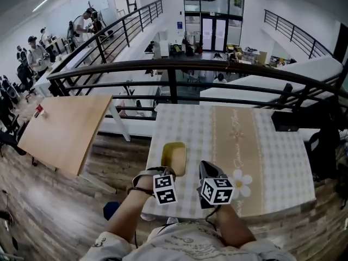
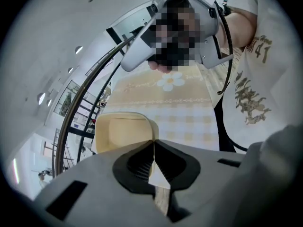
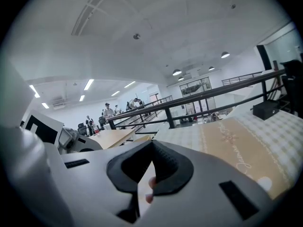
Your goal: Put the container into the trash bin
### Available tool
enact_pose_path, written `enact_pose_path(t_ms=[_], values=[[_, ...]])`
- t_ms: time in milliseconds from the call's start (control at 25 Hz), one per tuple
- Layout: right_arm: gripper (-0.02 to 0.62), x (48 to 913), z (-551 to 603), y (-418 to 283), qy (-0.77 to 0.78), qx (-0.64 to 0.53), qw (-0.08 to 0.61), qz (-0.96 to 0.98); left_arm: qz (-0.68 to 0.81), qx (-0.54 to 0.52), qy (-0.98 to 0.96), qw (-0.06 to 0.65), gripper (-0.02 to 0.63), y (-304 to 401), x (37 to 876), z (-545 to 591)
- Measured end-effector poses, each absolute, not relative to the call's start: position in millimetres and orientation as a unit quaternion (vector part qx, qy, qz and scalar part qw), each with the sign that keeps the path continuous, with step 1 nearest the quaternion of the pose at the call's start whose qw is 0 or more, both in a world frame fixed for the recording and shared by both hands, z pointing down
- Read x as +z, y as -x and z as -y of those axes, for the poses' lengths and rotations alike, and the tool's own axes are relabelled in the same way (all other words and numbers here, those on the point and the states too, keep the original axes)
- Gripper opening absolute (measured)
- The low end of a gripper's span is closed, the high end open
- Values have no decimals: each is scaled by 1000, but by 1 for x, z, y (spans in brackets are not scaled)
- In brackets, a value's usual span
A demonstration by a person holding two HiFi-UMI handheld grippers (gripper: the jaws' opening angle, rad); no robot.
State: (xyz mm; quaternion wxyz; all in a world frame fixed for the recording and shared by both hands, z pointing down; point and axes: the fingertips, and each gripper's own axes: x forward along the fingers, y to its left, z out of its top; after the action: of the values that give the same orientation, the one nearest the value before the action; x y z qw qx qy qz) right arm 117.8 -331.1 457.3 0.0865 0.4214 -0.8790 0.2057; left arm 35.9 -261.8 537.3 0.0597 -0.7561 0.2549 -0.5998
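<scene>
**Head view.** A pale yellow, shallow rectangular plastic container (image 1: 174, 157) sits at 6 o'clock over the checked tablecloth (image 1: 283, 162) with its beige runner. The left gripper (image 1: 167, 175) meets the container's near edge from below. The right gripper (image 1: 206, 167) is just beside it at 5 o'clock and is not touching it. No trash bin can be identified. A blue object (image 1: 111, 210) on the floor at 7 o'clock is too unclear to name.

**Left gripper view.** The jaws are clamped on the container's thin rim, at its near corner. The container (image 2: 124, 131) fills 10 o'clock. An edge pinch was probably chosen because the tray is too wide to span. I cannot tell whether its base is off the cloth.

**Right gripper view.** The jaws are together with nothing between them. The gripper points across the cloth toward the black railing (image 3: 213, 93) at 1 o'clock. I judge it idle, held aside so the left can carry alone.
</scene>
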Motion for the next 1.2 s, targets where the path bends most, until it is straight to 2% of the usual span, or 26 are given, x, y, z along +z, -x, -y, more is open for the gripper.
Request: enact_pose_path(t_ms=[480, 680, 920, 1200], values=[[-8, 469, 243, 72, -170, 186, 135, 958, -449, -597, 656, -109, 12, 101, 546, 145], [-8, 462, 185, 124, -77, 172, 151, 970, -509, -585, 608, -168, 12, 134, 541, 82], [-8, 463, 143, 157, -26, 152, 165, 974, -535, -571, 589, -203, 12, 158, 549, 43], [-8, 464, 137, 198, -32, 152, 169, 973, -542, -558, 596, -200, 12, 192, 550, 33]])
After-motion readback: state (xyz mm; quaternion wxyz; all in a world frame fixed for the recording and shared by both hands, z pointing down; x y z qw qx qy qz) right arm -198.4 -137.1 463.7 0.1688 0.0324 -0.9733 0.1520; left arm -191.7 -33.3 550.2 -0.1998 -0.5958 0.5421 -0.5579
